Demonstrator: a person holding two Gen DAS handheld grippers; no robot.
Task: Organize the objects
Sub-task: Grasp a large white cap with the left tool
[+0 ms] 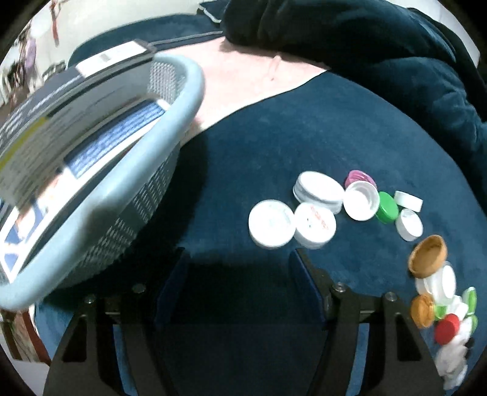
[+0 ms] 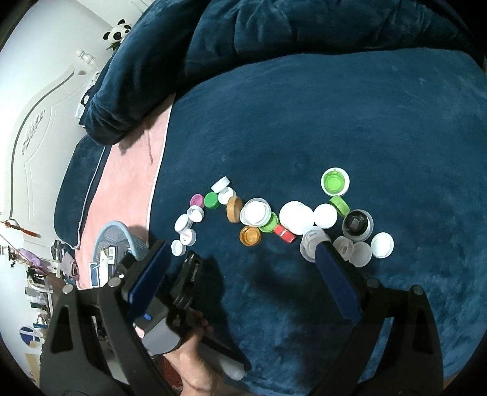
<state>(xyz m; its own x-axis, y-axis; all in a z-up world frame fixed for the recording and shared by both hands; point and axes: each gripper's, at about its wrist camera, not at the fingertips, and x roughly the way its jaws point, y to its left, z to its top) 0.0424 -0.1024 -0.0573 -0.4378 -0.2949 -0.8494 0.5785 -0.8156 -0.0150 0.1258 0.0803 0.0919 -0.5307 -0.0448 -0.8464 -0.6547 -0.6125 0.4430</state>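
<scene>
A dark blue plush blanket covers nearly everything under me, with a pink sheet showing along its far edge and a heaped blue quilt beyond. On the blanket's left side sits a light blue mesh basket, already packed with flat boxes; from my left camera it looms just beside my left gripper.

My left gripper's jaws stand partly apart with nothing between them, only bare blanket and shadow. My right gripper is spread wide and also empty, hovering over the blanket in front of the caps; my hand shows low in that view, wrapped around the other gripper's handle.

The bottle caps lie scattered in a loose wavy line across the blanket, well outside the basket. Most are white; the biggest white lid lies mid-row. Among them I see two amber caps, several green ones, a black-centred clear cap, a red cap and a small pink cap at the left end.
</scene>
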